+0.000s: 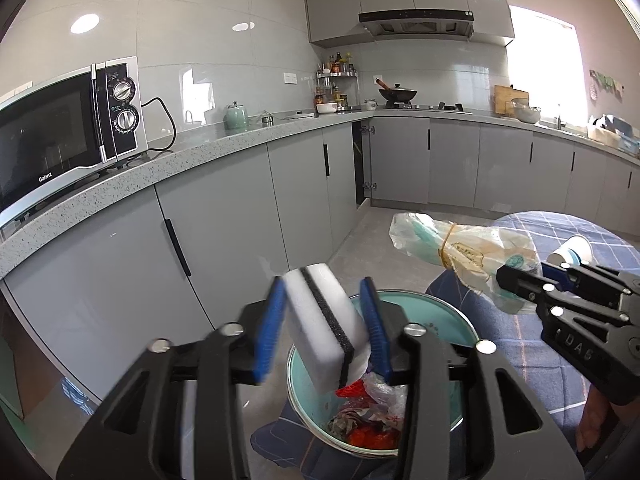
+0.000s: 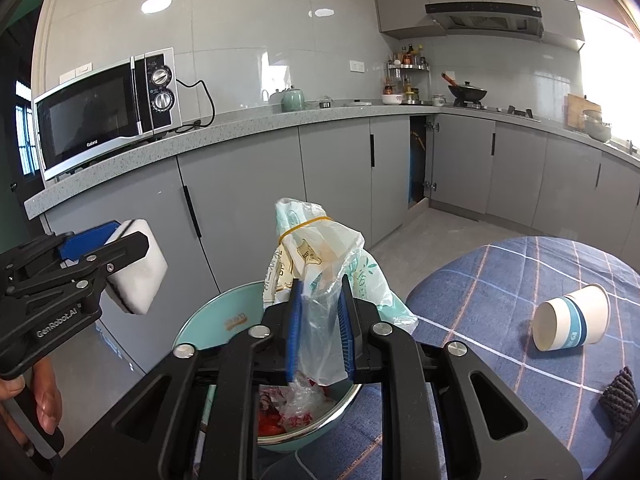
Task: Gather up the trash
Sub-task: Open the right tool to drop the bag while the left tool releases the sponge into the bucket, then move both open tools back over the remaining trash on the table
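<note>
My left gripper (image 1: 325, 292) holds a white sponge with a black stripe (image 1: 324, 320), tilted, right above a teal bowl (image 1: 452, 320) that holds crumpled wrappers and red scraps (image 1: 370, 420). The left blue pad looks blurred and slightly off the sponge. My right gripper (image 2: 319, 292) is shut on a bunched plastic bag tied with a rubber band (image 2: 320, 252), held over the same bowl (image 2: 200, 320). The left gripper with the sponge (image 2: 140, 264) shows at the left of the right wrist view; the right gripper with the bag (image 1: 460, 248) shows at the right of the left wrist view.
The bowl sits at the edge of a table with a blue checked cloth (image 2: 500, 280). A paper cup (image 2: 570, 318) lies on its side there, with a dark knitted item (image 2: 620, 398) near it. Grey cabinets, a counter and a microwave (image 1: 68, 128) stand behind.
</note>
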`<state>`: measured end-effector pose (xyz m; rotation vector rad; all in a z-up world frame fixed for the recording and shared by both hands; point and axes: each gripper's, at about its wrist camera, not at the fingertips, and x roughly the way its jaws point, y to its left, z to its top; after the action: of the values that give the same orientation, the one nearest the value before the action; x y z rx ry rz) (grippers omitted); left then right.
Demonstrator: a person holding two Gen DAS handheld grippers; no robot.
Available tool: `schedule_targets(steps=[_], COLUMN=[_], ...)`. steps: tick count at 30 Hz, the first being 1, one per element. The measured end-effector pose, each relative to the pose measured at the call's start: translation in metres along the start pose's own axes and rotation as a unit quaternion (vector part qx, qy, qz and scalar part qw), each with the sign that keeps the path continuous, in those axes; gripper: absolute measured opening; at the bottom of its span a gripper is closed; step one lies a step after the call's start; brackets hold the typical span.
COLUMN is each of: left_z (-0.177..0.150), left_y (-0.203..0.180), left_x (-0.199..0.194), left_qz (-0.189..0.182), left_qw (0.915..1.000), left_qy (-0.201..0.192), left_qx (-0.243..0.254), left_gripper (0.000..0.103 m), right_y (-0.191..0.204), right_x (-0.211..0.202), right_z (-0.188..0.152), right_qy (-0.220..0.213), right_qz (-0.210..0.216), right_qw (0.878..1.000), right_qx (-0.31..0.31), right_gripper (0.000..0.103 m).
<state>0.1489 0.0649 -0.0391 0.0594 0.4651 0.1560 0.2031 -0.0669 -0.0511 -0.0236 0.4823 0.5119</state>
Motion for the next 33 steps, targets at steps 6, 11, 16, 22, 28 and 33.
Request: schedule_targets(steps=[6, 11, 16, 22, 28, 33], left_z=[-0.001, -0.002, -0.002, -0.002, -0.002, -0.005], left_y=[0.0, 0.002, 0.004, 0.005, 0.004, -0.003], left_x=[0.0, 0.001, 0.001, 0.0, -0.001, -0.003], left_qz=[-0.003, 0.001, 0.008, 0.01, 0.011, 0.006], left_qw=[1.0, 1.0, 0.9999, 0.9999, 0.9999, 0.9999], left_qy=[-0.001, 0.0, 0.0, -0.001, -0.001, -0.001], left_qx=[-0.002, -0.003, -0.007, -0.01, -0.013, -0.012], left_gripper=[0.06, 0.061, 0.066, 0.068, 0.072, 0.075], right_y=[-0.004, -0.006, -0.008, -0.008, -0.009, -0.015], right_x=[0.002, 0.001, -0.001, -0.001, -0.008, -0.022], right_z=[-0.004, -0.006, -0.008, -0.009, -0.01, -0.014], right_qy=[0.002, 0.002, 0.003, 0.005, 0.001, 0.001], right_qz=[-0.004, -0.008, -0.011, -0.013, -0.016, -0.031], right_qw=[1.0, 1.0, 1.0, 1.0, 1.0, 0.999], right_qx=[0.009, 0.014, 0.017, 0.018, 0.019, 0.02], right_gripper=[0.036, 0.037, 0.037, 0.038, 0.04, 0.041])
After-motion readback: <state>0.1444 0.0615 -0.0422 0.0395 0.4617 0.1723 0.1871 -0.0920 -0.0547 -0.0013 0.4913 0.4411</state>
